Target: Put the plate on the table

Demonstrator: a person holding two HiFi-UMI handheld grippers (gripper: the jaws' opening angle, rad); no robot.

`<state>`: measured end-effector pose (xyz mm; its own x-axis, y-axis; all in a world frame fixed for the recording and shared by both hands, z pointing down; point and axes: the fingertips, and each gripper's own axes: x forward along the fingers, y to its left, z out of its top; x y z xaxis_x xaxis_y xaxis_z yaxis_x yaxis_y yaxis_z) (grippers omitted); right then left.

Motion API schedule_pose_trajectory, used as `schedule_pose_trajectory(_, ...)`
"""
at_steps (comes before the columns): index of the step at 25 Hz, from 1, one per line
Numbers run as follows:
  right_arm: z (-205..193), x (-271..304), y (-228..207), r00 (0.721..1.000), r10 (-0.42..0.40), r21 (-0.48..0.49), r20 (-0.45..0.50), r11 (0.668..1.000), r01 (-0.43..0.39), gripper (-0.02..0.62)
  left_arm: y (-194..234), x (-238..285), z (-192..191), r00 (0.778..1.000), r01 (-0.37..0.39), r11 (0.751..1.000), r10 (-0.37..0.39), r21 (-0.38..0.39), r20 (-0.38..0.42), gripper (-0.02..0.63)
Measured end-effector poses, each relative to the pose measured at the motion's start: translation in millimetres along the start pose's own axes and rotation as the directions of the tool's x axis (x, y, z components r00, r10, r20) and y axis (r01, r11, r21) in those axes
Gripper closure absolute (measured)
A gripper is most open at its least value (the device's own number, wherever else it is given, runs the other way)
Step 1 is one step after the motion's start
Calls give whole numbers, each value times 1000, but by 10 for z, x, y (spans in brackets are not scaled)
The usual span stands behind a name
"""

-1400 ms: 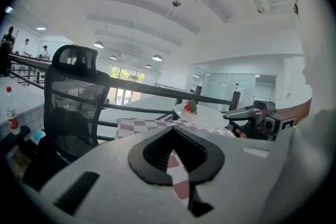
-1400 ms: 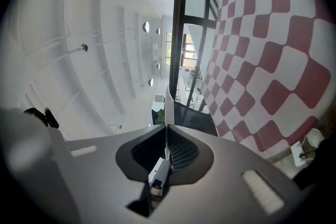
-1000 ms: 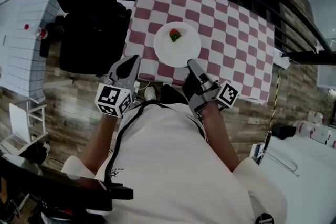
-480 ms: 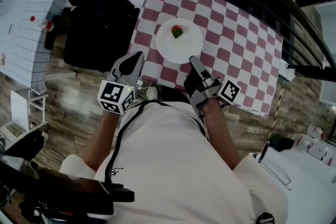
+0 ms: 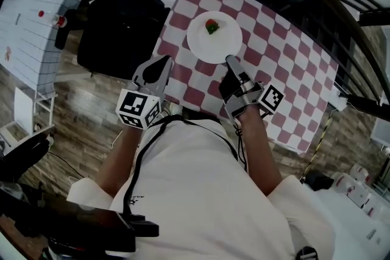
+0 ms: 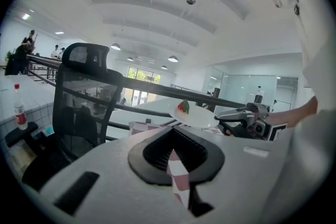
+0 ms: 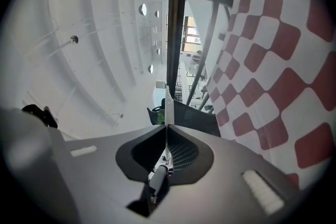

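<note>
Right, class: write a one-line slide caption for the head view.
Right claw pinches the rim of a white plate bearing a red-and-green morsel over the checked tablecloth.

Table [image 5: 183, 92], covered by red-white checkered cloth [image 5: 286, 64]

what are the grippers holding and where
The right gripper is shut on the plate at its near rim. A strip of checked cloth shows between the jaws of the left gripper; whether it is gripped cannot be told.
</note>
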<state>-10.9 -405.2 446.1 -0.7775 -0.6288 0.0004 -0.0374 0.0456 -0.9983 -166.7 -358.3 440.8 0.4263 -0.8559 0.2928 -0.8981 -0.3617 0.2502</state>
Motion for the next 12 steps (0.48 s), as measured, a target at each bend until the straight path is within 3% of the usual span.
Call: schedule_pose_trajectory(12,756,616,-385,999,-3,-11,-44,1000,3,578,238,767,20,998,-54,998,53,-21,-13,598)
